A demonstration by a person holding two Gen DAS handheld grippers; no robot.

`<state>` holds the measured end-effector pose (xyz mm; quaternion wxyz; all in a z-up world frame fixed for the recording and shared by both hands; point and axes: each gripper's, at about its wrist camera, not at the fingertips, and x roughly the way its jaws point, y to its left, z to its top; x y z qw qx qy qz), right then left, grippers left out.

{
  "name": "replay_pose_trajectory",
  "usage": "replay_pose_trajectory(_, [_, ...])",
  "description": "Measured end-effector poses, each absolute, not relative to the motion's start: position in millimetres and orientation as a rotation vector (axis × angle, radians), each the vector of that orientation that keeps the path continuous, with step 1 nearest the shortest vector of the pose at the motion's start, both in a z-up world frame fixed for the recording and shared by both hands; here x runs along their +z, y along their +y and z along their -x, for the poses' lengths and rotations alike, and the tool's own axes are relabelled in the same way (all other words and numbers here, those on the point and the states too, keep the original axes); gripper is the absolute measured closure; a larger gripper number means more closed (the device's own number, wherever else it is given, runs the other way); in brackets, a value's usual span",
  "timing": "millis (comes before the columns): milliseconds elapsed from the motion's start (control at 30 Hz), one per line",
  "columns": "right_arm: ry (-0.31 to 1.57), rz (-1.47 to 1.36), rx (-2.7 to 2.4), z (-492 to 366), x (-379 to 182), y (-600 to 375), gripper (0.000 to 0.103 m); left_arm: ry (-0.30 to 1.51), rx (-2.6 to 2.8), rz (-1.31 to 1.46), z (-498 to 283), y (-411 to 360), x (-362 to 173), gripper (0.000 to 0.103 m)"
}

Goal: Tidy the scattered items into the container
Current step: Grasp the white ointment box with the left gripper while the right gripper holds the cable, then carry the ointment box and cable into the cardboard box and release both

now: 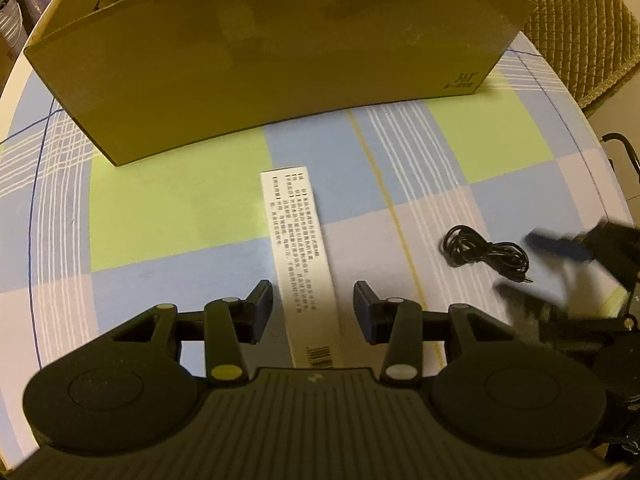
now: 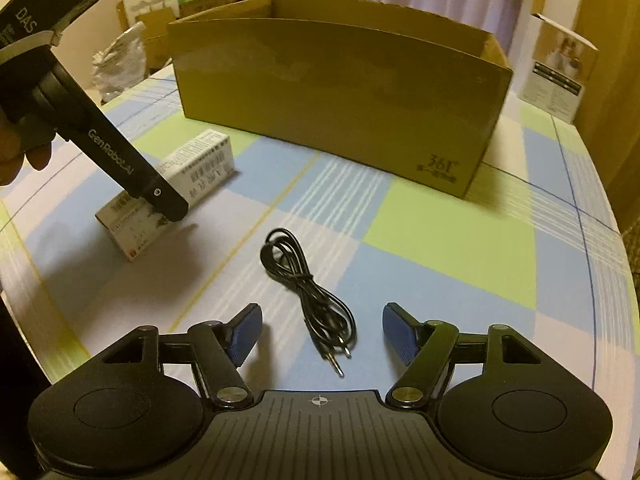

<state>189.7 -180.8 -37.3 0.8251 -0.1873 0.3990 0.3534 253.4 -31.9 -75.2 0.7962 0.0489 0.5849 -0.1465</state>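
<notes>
An open brown cardboard box (image 1: 276,64) stands at the far side of the checked tablecloth; it also shows in the right wrist view (image 2: 344,96). A long white carton (image 1: 300,248) lies flat between the fingers of my left gripper (image 1: 314,304), which is open just above its near end. The carton also shows in the right wrist view (image 2: 180,184), with the left gripper's finger (image 2: 132,168) over it. A coiled black cable (image 2: 308,292) lies on the cloth between the open fingers of my right gripper (image 2: 320,332). The cable (image 1: 484,254) and blurred right gripper (image 1: 560,268) show in the left wrist view.
The round table's edge (image 2: 624,248) curves close on the right. A padded chair (image 1: 580,36) stands behind the box. A small printed carton (image 2: 560,68) stands at the back right. Bags and boxes (image 2: 132,48) sit beyond the table at the back left.
</notes>
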Motion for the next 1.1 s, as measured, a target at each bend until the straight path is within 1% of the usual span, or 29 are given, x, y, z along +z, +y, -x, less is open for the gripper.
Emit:
replay_pose_trajectory(167, [0.833, 0.446, 0.799, -197.2, -37.7, -171.2, 0.031, 1.256, -0.314, -0.114, -255.1, -27.8, -75.9, 0.065])
replay_pose_trajectory(200, [0.831, 0.452, 0.810, -199.3, -37.6, -169.6, 0.035, 1.256, -0.314, -0.113, -256.1, -26.8, -75.9, 0.065])
replay_pose_trajectory(233, [0.830, 0.457, 0.827, -201.6, -37.9, -167.7, 0.042, 1.256, -0.315, -0.112, -256.7, -26.1, -75.6, 0.065])
replay_pose_trajectory(267, [0.836, 0.467, 0.845, -203.8, -39.2, -165.4, 0.052, 1.254, -0.317, -0.113, -257.2, -25.9, -75.2, 0.065])
replay_pose_trajectory(367, [0.844, 0.482, 0.867, -207.6, -43.8, -162.5, 0.053, 1.254, -0.324, -0.113, -258.2, -25.9, -74.6, 0.065])
replay_pose_trajectory(400, [0.848, 0.476, 0.868, -208.5, -43.8, -162.7, 0.058, 1.255, -0.325, -0.111, -259.3, -26.3, -75.1, 0.065])
replay_pose_trajectory(433, [0.857, 0.471, 0.872, -209.1, -43.6, -162.8, 0.066, 1.256, -0.326, -0.111, -259.4, -26.8, -75.6, 0.065])
replay_pose_trajectory(500, [0.870, 0.475, 0.896, -206.5, -41.8, -161.5, 0.086, 1.259, -0.328, -0.110, -259.4, -27.5, -76.8, 0.065])
replay_pose_trajectory(567, [0.874, 0.491, 0.911, -199.3, -40.5, -159.9, 0.086, 1.263, -0.329, -0.107, -258.6, -28.1, -77.8, 0.065])
replay_pose_trajectory(767, [0.907, 0.404, 0.867, -182.6, -38.5, -167.5, 0.086, 1.270, -0.321, -0.097, -254.5, -28.8, -81.0, 0.065])
replay_pose_trajectory(833, [0.914, 0.386, 0.857, -178.8, -37.4, -168.8, 0.086, 1.272, -0.320, -0.097, -252.0, -28.4, -81.3, 0.081])
replay_pose_trajectory(1100, [0.913, 0.354, 0.828, -178.4, -27.0, -171.2, 0.086, 1.252, -0.308, -0.090, -237.4, -23.7, -73.6, 0.082])
